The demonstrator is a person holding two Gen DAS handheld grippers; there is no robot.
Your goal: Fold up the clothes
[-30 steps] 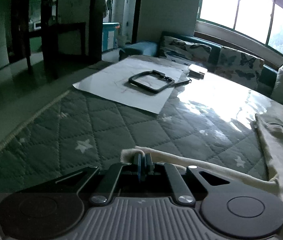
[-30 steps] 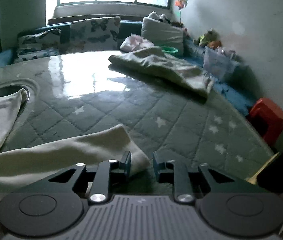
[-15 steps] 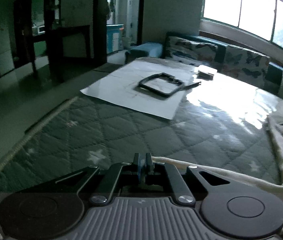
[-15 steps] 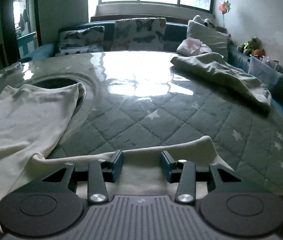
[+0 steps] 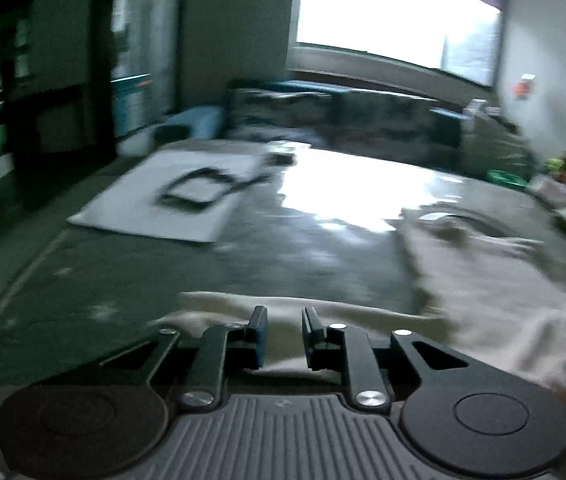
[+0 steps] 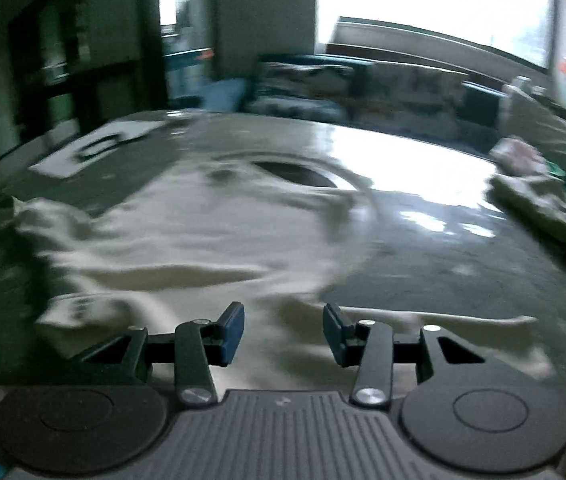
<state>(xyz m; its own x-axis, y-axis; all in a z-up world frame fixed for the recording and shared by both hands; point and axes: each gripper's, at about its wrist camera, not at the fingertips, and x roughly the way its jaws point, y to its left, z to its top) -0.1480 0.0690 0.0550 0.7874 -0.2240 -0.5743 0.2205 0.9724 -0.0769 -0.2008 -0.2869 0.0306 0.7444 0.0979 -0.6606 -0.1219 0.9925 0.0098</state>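
A cream garment [image 6: 203, 236] lies spread and rumpled on the grey quilted mat [image 6: 443, 272], its neck opening at the far side. In the left wrist view the same garment [image 5: 483, 280] runs from the right to a folded edge under my fingers. My left gripper [image 5: 285, 320] hovers over that edge with its jaws opening; the cloth lies below the gap and the pads do not press it. My right gripper [image 6: 283, 320] stands open above the near hem, nothing pinched. Both views are blurred by motion.
A white sheet with a black frame [image 5: 199, 188] lies at the mat's far left. A second crumpled cloth [image 6: 543, 208] sits at the right edge. A sofa with patterned cushions [image 5: 343, 120] runs below the window. Toys and a green bowl [image 5: 505, 178] crowd the far right.
The left gripper has let go of the cloth edge, its jaws parting. The right gripper's jaws have widened. Both views have swung to the left, towards the garment's middle and the window.
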